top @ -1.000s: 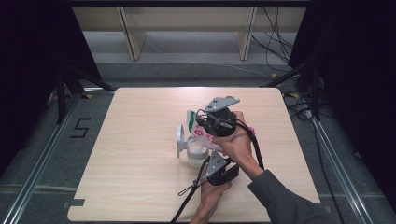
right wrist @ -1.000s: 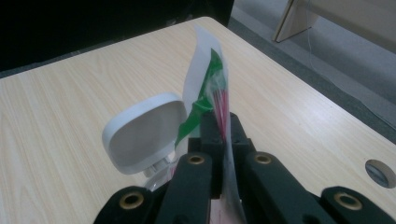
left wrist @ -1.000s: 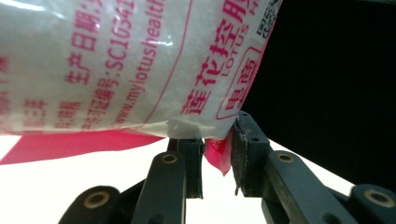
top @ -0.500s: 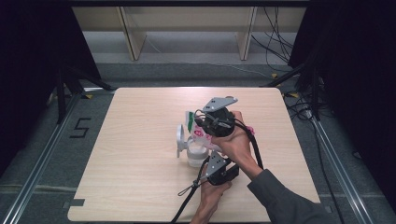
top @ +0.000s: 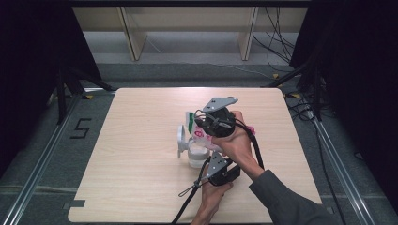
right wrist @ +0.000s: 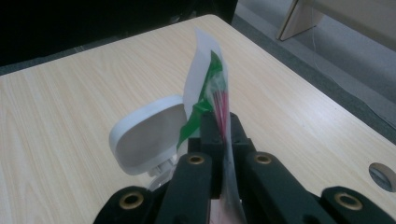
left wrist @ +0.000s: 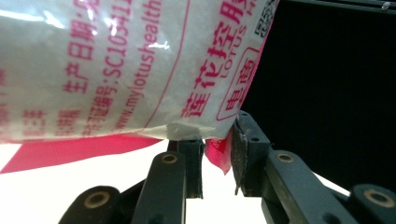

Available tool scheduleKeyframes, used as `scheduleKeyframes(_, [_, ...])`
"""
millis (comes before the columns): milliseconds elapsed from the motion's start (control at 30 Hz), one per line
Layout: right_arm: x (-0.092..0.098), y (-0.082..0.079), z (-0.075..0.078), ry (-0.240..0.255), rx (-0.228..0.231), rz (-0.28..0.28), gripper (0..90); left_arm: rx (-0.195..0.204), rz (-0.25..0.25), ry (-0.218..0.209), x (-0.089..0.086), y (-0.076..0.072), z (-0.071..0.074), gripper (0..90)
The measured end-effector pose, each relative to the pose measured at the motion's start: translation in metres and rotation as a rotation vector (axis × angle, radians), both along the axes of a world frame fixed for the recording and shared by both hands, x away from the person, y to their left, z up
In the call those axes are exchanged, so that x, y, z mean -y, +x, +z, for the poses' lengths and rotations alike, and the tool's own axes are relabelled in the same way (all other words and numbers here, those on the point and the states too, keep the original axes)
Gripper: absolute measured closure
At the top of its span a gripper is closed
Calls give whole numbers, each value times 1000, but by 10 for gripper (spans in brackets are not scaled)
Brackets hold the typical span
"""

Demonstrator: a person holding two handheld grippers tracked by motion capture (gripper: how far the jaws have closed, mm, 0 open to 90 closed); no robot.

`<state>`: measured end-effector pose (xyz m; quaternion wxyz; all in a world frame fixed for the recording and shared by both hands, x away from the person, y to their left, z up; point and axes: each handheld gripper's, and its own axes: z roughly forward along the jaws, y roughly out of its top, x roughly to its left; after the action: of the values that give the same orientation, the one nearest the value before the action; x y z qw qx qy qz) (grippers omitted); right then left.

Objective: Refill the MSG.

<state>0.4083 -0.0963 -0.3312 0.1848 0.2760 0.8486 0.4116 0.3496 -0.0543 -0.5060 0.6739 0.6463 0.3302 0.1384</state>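
Observation:
A white bag with pink print and a green band [top: 191,123] hangs tilted over a white tub [top: 196,158] whose flip lid [top: 180,140] stands open. My right gripper [top: 202,125] is shut on the bag's upper edge [right wrist: 205,84]; in the right gripper view the film runs between the two pads, with the lid [right wrist: 149,135] just behind. My left gripper [top: 212,160] comes from below, shut on the bag's pink lower corner [left wrist: 217,154]. The bag's printed side [left wrist: 116,70] looms above the left gripper's jaws. The tub's inside is hidden.
The light wooden table [top: 141,187] lies around the tub. A pale shelf unit [top: 187,28] stands on the floor beyond the far edge, with cables [top: 277,56] at the back right. Black cords trail from both grippers toward the near edge.

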Motion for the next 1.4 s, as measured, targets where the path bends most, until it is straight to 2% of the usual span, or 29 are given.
scheduleKeyframes(133, [-1, 2, -1, -11, 12, 3, 900, 0, 0, -1, 0, 0, 0, 750])
scheduleKeyframes(167, [-1, 2, 0, -13, -7, 3, 900, 0, 0, -3, 0, 0, 0, 750])
scheduleKeyframes(233, [-3, 2, -2, -20, 5, 8, 900, -6, 2, -47, 3, -1, 0, 750])
scheduleKeyframes(267, [-3, 3, -2, -23, 4, 7, 900, -3, 1, -17, 1, 0, 0, 750])
scheduleKeyframes(300, [-4, 3, -2, -21, -1, 4, 900, -8, 3, -45, 3, -1, 0, 750])
scheduleKeyframes(333, [-4, 3, -2, -18, -4, 5, 900, 2, 2, -3, 0, 0, 0, 750])
scheduleKeyframes(400, [-4, 2, -2, -9, -7, 8, 900, 11, -6, -18, 0, 1, -1, 750])
scheduleKeyframes(467, [-4, 3, -2, -25, -4, 12, 900, -9, 4, -52, 3, -1, 0, 750])
scheduleKeyframes(500, [-4, 3, -2, -32, -14, 11, 900, -5, 5, -6, 0, 0, 0, 750])
scheduleKeyframes(533, [-5, 3, -2, -23, -17, -3, 900, -1, 0, -5, 0, 0, 0, 750])
scheduleKeyframes(567, [-4, 3, -1, -22, -21, 9, 900, -1, 1, -5, 0, 0, 0, 750])
scheduleKeyframes(733, [-5, 4, -2, -16, -4, 3, 900, 0, 1, -3, -1, 0, 1, 750])
scheduleKeyframes(767, [-5, 3, -2, -17, -7, 8, 900, 13, -8, -24, 0, 1, 0, 750])
scheduleKeyframes(833, [-4, 3, -1, -16, -11, 12, 900, 12, -8, -25, 0, 2, 0, 750])
scheduleKeyframes(900, [-4, 3, -1, -12, -12, 13, 900, 8, 1, -8, -1, 0, 0, 750])
scheduleKeyframes(933, [-3, 4, -1, -12, -5, 17, 900, 20, -8, -25, 0, 1, 0, 750])
scheduleKeyframes(1000, [-2, 4, 0, -9, -1, 19, 900, 11, -1, -11, -1, 0, 1, 751])
scheduleKeyframes(1033, [-2, 4, 0, -5, -1, 23, 900, -4, 1, -61, 3, -1, 2, 751])
scheduleKeyframes(1067, [-2, 4, 0, -18, 22, 28, 900, 7, 0, 0, 0, 0, 1, 751])
scheduleKeyframes(1133, [-3, 2, 0, -14, -20, 8, 900, 11, -3, -12, 0, 0, 1, 751])
scheduleKeyframes(1167, [-3, 3, -1, -6, -7, 12, 900, 5, 3, -2, 0, 0, 1, 751])
scheduleKeyframes(1233, [-1, 3, 0, 4, -12, 9, 900, -8, 6, -72, 4, -2, 2, 751])
scheduleKeyframes(1267, [-1, 3, 0, 1, -10, 12, 900, -12, 8, -90, 6, -2, 2, 751])
scheduleKeyframes(1300, [-2, 3, -1, -2, 2, 13, 900, 6, 0, -2, 0, 0, 1, 751])
scheduleKeyframes(1333, [-2, 3, -1, -1, 0, 8, 900, 15, -6, -20, 1, 1, 0, 751])
scheduleKeyframes(1400, [-1, 3, 0, -6, -9, 12, 900, 16, -5, -16, 1, 1, 0, 751])
